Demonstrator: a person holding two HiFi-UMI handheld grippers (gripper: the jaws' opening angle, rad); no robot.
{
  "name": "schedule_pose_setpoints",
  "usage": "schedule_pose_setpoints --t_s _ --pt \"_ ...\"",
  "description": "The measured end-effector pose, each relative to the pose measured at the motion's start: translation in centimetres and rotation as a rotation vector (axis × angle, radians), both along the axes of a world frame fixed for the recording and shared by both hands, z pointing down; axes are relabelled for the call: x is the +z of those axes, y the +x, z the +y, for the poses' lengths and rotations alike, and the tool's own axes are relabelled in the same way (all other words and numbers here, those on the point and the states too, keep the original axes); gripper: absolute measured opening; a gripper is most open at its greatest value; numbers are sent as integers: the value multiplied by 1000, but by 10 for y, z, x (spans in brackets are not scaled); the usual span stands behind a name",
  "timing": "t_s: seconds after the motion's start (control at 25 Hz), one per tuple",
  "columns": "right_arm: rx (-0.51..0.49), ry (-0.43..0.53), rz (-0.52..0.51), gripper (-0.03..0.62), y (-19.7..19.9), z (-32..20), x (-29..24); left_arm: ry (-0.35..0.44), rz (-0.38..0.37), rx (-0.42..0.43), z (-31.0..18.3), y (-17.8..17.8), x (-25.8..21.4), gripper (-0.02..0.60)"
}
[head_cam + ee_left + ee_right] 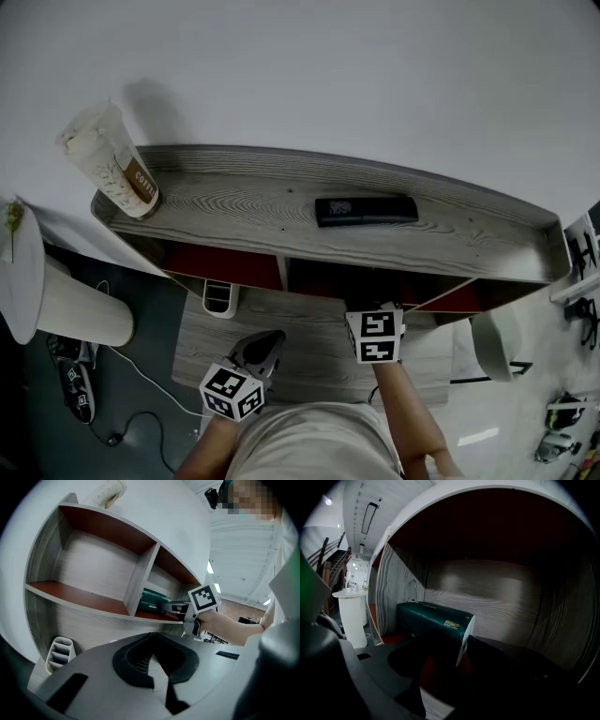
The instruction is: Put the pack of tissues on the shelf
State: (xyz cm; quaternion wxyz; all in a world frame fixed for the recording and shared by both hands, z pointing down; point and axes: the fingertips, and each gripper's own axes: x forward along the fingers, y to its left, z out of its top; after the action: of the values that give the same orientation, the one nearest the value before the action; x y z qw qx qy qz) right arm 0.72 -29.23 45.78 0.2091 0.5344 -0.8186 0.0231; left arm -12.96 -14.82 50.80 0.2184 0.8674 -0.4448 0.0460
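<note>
The right gripper is reaching into the right-hand compartment of the grey wood-grain shelf unit. Its fingers are spread and released, and the dark green pack of tissues sits on the red board right at their tips. The left gripper hangs low out front, its fingers clenched on nothing.

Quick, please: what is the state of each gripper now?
Left gripper: shut, empty.
Right gripper: open, jaws apart at the near end of the tissue pack.
</note>
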Motion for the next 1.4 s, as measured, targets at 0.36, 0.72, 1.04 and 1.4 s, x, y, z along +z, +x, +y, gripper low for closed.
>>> schedule_pose_setpoints --t_s 0.36,0.72,1.04,1.4 --pt "-21 1 -21 322 5 7 3 7 -3 12 -2 8 -3 14" --pt "-18 6 -89 272 38 47 2 20 1 66 -6 33 -7 14" --pt "63 12 -163 49 89 95 7 35 -2 152 -4 75 -9 14" --pt "97 22 -224 26 137 141 16 61 -21 216 -2 114 -12 14"
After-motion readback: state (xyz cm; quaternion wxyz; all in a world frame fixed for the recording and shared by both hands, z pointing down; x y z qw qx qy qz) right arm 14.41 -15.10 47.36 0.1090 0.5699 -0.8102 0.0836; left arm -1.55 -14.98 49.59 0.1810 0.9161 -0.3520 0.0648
